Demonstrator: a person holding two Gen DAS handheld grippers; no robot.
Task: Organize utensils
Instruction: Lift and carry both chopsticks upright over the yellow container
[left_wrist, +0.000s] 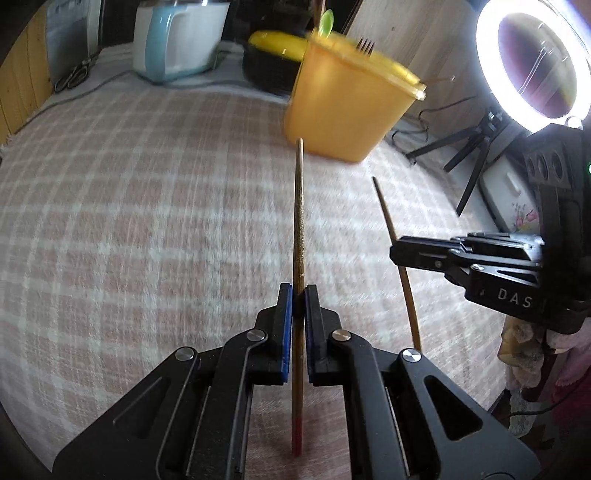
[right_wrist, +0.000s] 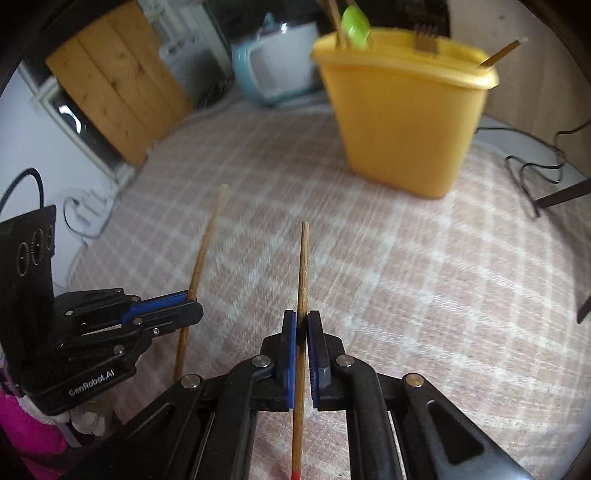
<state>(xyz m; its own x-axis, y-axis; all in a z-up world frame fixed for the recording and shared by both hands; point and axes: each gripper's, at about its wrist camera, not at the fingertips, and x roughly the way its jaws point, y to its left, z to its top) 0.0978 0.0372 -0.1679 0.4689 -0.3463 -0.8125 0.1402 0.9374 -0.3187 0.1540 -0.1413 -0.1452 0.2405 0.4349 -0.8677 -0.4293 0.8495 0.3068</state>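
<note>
Checked pink-and-white woven cloth (left_wrist: 147, 221) covers the whole work surface, and at its far side stands the tall yellow plastic utensil tub (right_wrist: 402, 118), already holding a green plastic spoon (right_wrist: 355, 23), a metal fork (right_wrist: 425, 40) with its tines up, and at least two wooden sticks that lean against its rim. Judging by that, the sorting is well along, and what remains is the pair of chopsticks now in hand, neither of which has reached the tub; no other loose utensil shows on the cloth. Nearer, the left gripper (left_wrist: 298, 295) has its blue-padded jaws pressed onto a brown, gold-flecked wooden chopstick with a red end (left_wrist: 298, 229), which points towards the tub. The right gripper (right_wrist: 302, 325) pinches a plainer brown wooden chopstick with a red tip (right_wrist: 303, 273) in the same way, its jaws also closed tight on the shaft. Both sticks appear to be lifted clear of the cloth, though motion blur makes that a judgement. Only the left wrist view shows the lit ring lamp on its black tripod (left_wrist: 532, 62) and a pair of scissors (left_wrist: 74, 75) at the far left; only the right wrist view shows the tub's whole front wall and the pale wooden boards (right_wrist: 114, 81) beyond the table.
</note>
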